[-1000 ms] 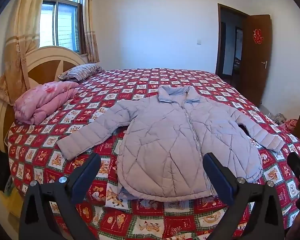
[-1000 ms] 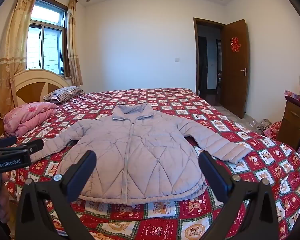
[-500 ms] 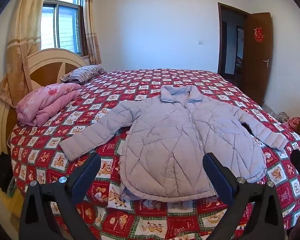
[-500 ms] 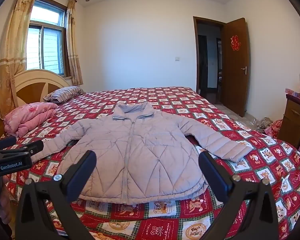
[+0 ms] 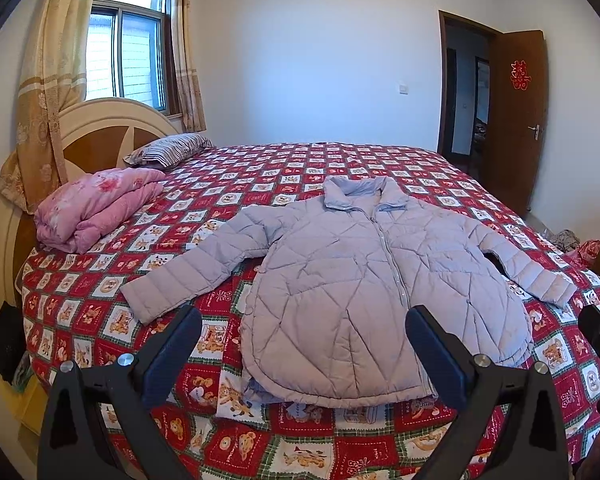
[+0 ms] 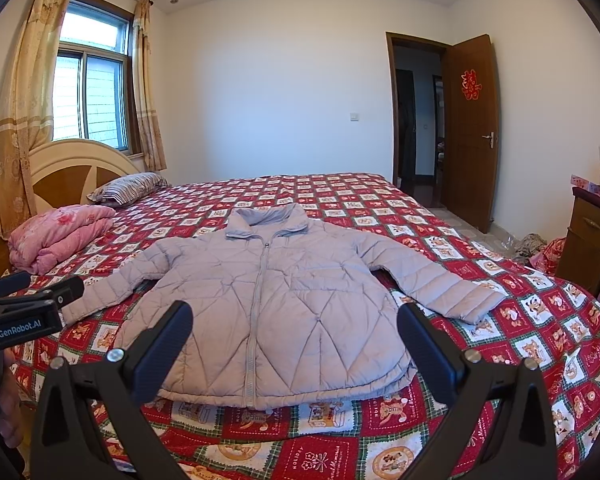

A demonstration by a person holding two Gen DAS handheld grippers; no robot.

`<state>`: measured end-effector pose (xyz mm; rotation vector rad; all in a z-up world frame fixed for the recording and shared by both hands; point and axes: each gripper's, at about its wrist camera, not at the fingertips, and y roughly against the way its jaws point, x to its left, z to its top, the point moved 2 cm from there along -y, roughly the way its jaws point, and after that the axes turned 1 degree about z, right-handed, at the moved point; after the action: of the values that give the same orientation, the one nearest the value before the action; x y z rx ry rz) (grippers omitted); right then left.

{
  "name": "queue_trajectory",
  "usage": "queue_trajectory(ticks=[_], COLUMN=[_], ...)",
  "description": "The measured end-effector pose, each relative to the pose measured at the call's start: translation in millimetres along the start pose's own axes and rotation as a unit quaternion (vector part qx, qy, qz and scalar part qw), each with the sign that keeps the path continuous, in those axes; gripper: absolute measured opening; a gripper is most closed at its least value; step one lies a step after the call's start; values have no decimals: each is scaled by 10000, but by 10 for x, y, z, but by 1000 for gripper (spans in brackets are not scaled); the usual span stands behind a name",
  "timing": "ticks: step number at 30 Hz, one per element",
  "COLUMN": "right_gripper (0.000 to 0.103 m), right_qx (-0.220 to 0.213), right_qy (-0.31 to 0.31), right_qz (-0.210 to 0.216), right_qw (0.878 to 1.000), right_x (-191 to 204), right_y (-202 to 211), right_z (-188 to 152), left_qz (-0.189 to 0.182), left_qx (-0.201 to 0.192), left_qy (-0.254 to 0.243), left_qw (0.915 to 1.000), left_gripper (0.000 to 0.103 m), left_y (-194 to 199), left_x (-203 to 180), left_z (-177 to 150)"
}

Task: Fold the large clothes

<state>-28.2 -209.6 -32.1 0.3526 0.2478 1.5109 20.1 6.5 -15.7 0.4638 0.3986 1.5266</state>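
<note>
both my tongs, left point(image 5: 303, 344) and right point(image 6: 295, 340), gape empty over the jacket point(image 6: 268, 304); only the right view shows "genrobot.ai" on the left one.

Lilac puffer jacket point(image 5: 360, 280), flat, zipped, sleeves spread

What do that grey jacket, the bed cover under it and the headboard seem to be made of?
The jacket looks like a padded, down-style coat with a smooth, matte synthetic shell: stitched diagonal quilting puffs up between seams. The bed cover seems to be printed woven or quilted fabric, matte, in red and white bear squares. The headboard looks like wood, brown panels in a cream painted frame with slight sheen.
</note>
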Motion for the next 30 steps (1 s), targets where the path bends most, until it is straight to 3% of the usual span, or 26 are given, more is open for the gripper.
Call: queue_trajectory(ticks=[30], right_gripper=[103], right_qx=[46], right_qy=[-38], right_qz=[40], right_qw=[10000], right_x=[39], right_y=[-35], right_z=[-17], left_qz=[-1], left_qx=[10], left_qy=[14], left_qw=[10000], left_gripper=[102], left_y=[12], left_x=[9], left_z=[-37])
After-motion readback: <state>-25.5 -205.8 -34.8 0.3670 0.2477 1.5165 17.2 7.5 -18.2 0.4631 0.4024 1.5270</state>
